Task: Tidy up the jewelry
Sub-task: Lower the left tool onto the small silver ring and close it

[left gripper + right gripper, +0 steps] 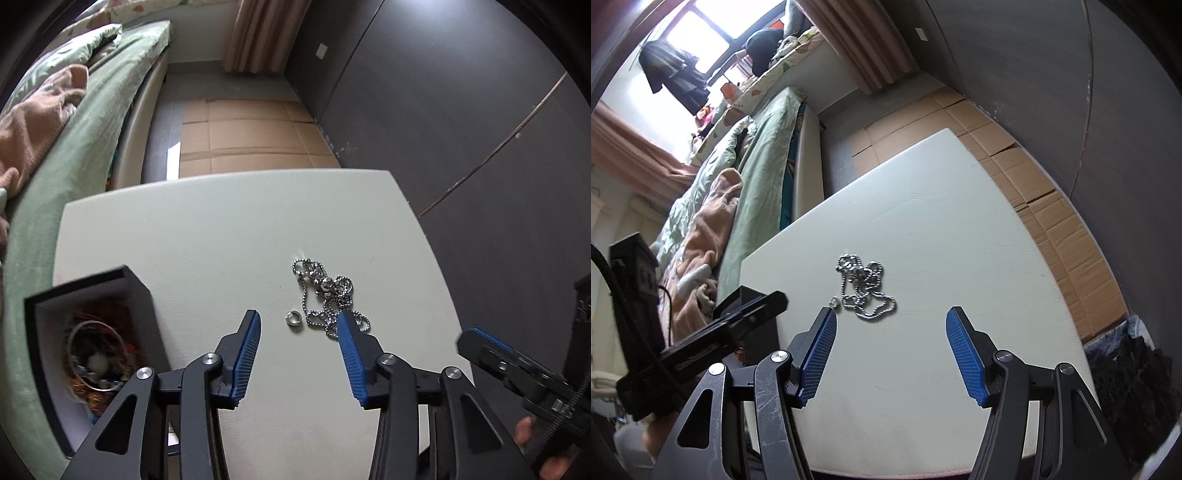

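A tangled silver ball-chain necklace [327,295] lies on the white table [221,240], with a small silver ring [294,318] just left of it. Both also show in the right wrist view: the chain [866,286] and the ring [834,302]. A black jewelry box [88,343] stands open at the table's left edge, with bangles and beads inside. My left gripper [299,321] is open and empty, its fingertips on either side of the ring and the chain's near end. My right gripper [891,317] is open and empty, just short of the chain.
A bed with green bedding [74,155] runs along the table's left side. Flattened cardboard [251,136] covers the floor beyond the table. A dark wall [461,110] stands to the right. The right gripper's body [517,373] shows at the table's right edge.
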The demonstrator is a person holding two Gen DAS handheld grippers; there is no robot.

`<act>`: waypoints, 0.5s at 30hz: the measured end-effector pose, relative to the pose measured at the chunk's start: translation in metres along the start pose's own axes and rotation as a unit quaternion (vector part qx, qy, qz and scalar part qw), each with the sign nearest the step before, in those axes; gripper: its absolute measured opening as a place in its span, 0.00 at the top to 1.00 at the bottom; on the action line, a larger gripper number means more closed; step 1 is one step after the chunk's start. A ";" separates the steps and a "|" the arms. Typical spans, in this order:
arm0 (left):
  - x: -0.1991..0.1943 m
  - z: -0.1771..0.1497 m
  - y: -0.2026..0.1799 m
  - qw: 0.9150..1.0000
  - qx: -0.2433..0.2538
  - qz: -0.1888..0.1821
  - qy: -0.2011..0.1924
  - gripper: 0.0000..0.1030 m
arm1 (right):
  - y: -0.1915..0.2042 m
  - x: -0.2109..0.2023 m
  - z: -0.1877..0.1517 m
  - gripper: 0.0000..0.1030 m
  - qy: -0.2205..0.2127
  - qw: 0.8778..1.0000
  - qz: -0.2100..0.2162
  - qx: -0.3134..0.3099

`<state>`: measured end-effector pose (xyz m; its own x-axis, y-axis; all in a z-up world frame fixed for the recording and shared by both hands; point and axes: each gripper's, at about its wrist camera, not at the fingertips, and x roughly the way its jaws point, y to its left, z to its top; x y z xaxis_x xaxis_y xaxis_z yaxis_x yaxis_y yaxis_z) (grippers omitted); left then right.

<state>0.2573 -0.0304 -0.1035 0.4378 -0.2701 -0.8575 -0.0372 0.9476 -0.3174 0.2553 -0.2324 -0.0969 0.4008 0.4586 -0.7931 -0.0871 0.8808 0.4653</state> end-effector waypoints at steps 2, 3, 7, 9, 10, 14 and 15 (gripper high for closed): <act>0.008 -0.001 -0.003 1.000 -0.002 0.010 0.002 0.59 | -0.004 -0.002 0.000 0.40 -0.001 1.000 -0.001 0.003; 0.011 -0.001 -0.005 1.000 -0.002 0.014 0.004 0.62 | -0.006 -0.002 0.001 0.40 -0.001 1.000 -0.003 0.005; 0.024 -0.003 -0.010 0.999 0.002 0.032 0.010 0.63 | -0.014 -0.004 0.001 0.40 -0.002 1.000 -0.003 0.012; 0.031 -0.004 -0.013 0.999 0.006 0.045 0.011 0.63 | -0.018 -0.004 0.002 0.40 -0.003 1.000 -0.005 0.015; 0.034 -0.004 -0.013 0.999 0.008 0.051 0.012 0.63 | -0.019 -0.005 0.003 0.40 -0.003 1.000 -0.005 0.016; 0.050 -0.003 -0.017 0.996 0.018 0.085 0.020 0.63 | -0.022 -0.003 0.004 0.40 0.001 1.000 -0.005 0.020; 0.052 -0.005 -0.017 0.995 0.021 0.092 0.022 0.63 | -0.022 -0.002 0.004 0.40 0.002 1.000 -0.005 0.020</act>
<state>0.2765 -0.0616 -0.1446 0.3882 -0.0983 -0.9163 -0.0749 0.9876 -0.1377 0.2599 -0.2535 -0.1040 0.3970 0.4500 -0.7999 -0.0470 0.8804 0.4719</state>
